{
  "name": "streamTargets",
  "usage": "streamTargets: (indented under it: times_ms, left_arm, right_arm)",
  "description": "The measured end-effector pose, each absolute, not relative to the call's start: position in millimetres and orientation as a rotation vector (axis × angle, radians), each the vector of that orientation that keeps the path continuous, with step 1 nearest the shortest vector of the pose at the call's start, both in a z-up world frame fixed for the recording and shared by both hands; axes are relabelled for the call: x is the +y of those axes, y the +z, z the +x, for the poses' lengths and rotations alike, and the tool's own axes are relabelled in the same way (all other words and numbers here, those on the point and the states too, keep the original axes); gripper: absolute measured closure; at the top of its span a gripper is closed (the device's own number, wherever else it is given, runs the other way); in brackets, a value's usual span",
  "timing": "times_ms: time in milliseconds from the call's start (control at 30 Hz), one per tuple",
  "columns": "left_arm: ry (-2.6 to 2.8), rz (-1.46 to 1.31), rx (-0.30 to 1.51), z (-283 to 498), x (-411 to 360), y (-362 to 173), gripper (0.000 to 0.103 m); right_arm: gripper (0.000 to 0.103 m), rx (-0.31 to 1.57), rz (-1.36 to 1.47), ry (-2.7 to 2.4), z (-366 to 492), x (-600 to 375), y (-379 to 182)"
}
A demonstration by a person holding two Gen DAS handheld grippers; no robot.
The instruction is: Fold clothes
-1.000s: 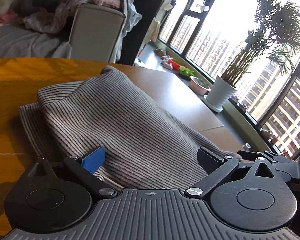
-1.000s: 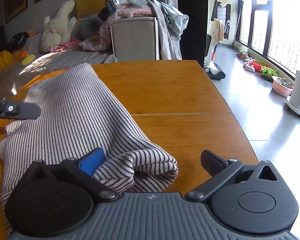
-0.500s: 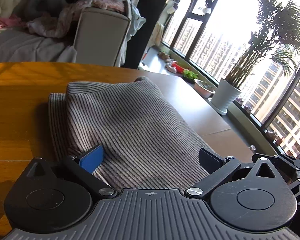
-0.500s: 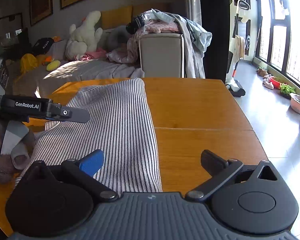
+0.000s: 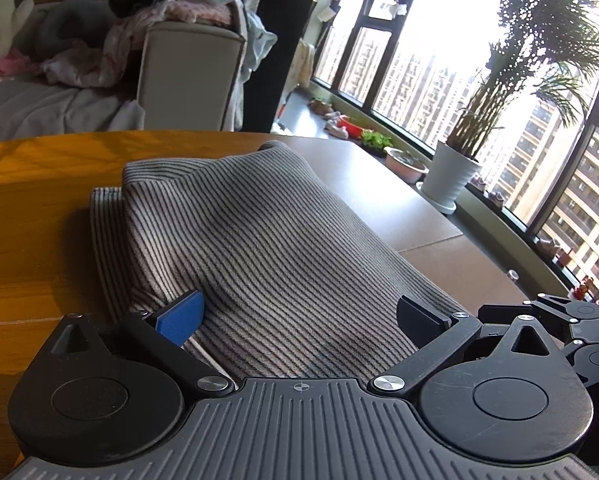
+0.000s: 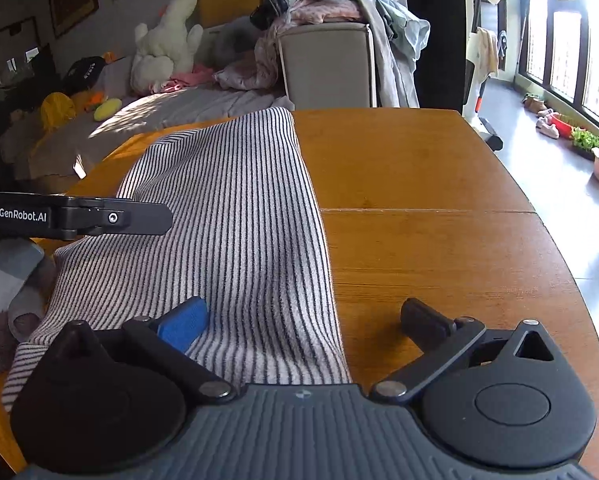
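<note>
1. Lying folded on the table (image 6: 419,168), the striped top (image 6: 235,216) runs near to far.
2. Left gripper (image 5: 299,314) and right gripper (image 6: 301,318) sit spread wide over its near edge, pinching nothing, probably lining up the next fold.

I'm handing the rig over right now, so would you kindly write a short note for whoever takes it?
Left gripper: open, jaws spread over the near end of the striped garment, not clamping it.
Right gripper: open, over the garment's near right edge; its blue pad rests over the cloth.
Garment: lies lengthwise on the wooden table, doubled into a long band with a straight right edge.
Done: lengthwise fold laid down.
Left: probably fold the band across into a compact stack and smooth it.
</note>
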State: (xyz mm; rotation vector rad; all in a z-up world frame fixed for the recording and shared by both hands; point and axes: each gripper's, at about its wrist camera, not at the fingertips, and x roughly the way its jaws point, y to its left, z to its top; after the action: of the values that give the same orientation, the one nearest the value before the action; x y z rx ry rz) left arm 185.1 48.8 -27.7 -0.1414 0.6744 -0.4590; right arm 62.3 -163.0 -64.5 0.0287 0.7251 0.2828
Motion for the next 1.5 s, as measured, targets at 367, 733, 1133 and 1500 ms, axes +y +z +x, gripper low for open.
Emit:
streamTargets:
  times_ms: [367,733,1133,1500]
  left_arm:
    - [-0.467,-0.134,0.638,187.7,34.0,-30.8,0.000]
    - [-0.505,-0.131,0.646,185.1,40.0,-32.0,0.000]
    - [-0.500,-0.143,0.631,184.1,40.7,-32.7,0.000]
    - [-0.500,-0.165,0.623,184.3,44.9,-32.5,0.000]
  right_arm:
    - [0.000,0.700,0.040,0.289,46.3,-174.4,-64.6]
    - [0.000,0.696,0.040,0.281,44.8,-172.6,-64.1]
    - [0.000,0.684,0.039,0.274,41.9,-170.5,-65.1]
    - [0.000,0.683,0.034,0.268,38.5,-170.1,-66.1]
